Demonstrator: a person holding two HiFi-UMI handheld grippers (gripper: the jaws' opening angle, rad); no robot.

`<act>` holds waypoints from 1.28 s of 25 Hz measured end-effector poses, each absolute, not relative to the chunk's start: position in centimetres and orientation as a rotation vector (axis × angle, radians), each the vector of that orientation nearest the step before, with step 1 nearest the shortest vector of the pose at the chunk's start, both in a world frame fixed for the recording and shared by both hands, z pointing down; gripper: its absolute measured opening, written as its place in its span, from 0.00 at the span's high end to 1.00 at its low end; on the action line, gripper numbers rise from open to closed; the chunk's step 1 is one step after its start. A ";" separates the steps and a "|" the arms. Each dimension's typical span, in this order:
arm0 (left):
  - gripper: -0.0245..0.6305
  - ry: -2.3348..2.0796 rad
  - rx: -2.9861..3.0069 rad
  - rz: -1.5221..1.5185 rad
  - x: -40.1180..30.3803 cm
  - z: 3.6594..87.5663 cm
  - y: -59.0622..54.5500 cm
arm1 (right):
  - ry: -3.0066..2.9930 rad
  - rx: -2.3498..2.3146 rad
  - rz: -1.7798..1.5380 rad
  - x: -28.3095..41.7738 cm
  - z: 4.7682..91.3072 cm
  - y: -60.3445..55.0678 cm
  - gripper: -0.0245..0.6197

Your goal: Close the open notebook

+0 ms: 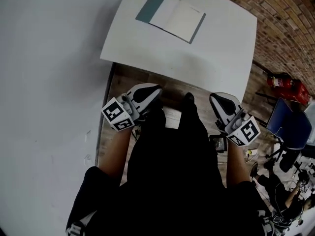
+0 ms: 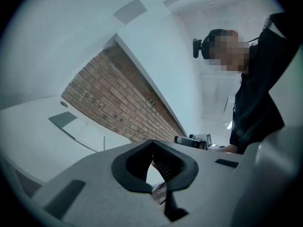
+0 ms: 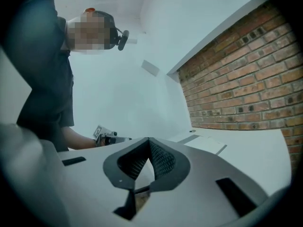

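The open notebook (image 1: 171, 16) lies flat at the far side of the white table (image 1: 211, 58), with pale pages and a grey-blue cover edge at its left. It also shows far off as the notebook (image 2: 71, 123) in the left gripper view and the notebook (image 3: 204, 144) in the right gripper view. My left gripper (image 1: 153, 91) and right gripper (image 1: 215, 100) hang close to my body, short of the table's near edge and well away from the notebook. Both have their jaws shut with nothing between them: left gripper (image 2: 152, 144), right gripper (image 3: 149, 141).
A white wall (image 1: 44, 82) runs along the left, and a brick wall (image 1: 290, 18) stands at the right. A red fire extinguisher (image 1: 284, 83) and a blue chair (image 1: 290, 124) sit on the floor to the right. Wooden floor (image 1: 123, 82) shows under the table's near edge.
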State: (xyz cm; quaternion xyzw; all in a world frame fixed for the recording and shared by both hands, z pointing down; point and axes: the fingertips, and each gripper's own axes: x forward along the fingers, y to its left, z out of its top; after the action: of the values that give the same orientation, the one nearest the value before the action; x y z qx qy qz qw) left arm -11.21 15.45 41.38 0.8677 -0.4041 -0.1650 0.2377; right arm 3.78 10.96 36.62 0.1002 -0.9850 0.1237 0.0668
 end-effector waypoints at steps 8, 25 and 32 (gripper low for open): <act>0.94 -1.411 2.226 -0.362 -12.0 43.5 11.5 | -3.019 0.019 0.387 3.3 36.8 3.1 0.95; 0.94 -1.559 1.742 -0.467 -12.9 44.5 3.8 | -3.076 -0.355 0.797 3.9 34.1 -7.5 0.95; 0.93 -1.471 1.628 -0.602 -18.3 47.5 -0.2 | -3.064 -0.194 0.930 1.0 36.1 -11.0 0.95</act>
State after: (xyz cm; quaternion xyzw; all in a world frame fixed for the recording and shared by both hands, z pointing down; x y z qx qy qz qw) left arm -18.32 -0.17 47.49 0.6493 -0.5868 -0.2402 0.4200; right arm 1.04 -11.04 36.10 -0.0604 -0.9547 0.2896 -0.0331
